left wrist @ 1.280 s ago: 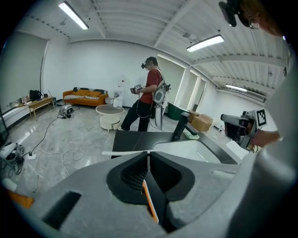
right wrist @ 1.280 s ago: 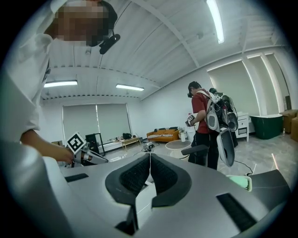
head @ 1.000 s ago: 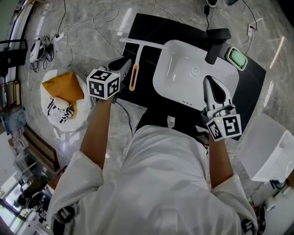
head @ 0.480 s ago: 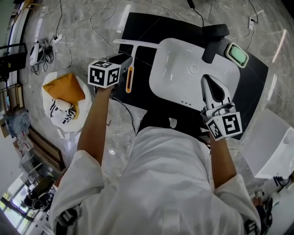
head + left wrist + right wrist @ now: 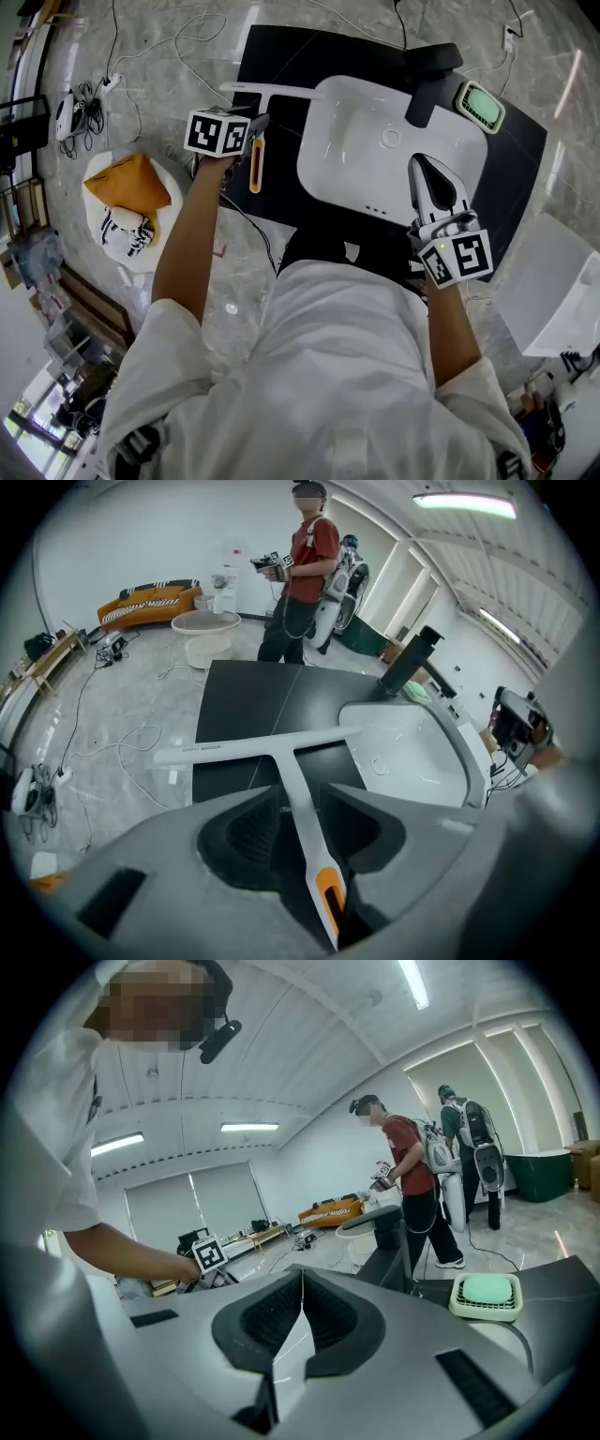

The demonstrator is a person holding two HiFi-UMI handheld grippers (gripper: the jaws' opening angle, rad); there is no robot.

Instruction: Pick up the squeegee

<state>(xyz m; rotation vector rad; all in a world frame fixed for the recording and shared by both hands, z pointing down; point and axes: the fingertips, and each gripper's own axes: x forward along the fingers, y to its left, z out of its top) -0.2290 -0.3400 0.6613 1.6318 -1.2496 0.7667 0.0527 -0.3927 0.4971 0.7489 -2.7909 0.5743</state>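
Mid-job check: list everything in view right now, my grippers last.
squeegee: 1, white and orange, on mat left of sink
mat: 1, black, under sink
sink: 1, white, centre
faucet: 1, black, sink's far edge
soap dish: 1, green soap, right of faucet
round table: 1, white, far left
cloth: 1, orange, on table
bystanders: 2, one in red
left hand-held gripper: 1, grey, open, jaws just been opening, astride squeegee handle
right hand-held gripper: 1, grey, shut, empty

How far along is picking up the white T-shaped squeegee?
Done: the left gripper straddles the handle of the white, orange-inlaid squeegee, jaws just opened. In hand: nothing gripped; it lies on the black mat. Left: close, lift. The right gripper is shut, empty.
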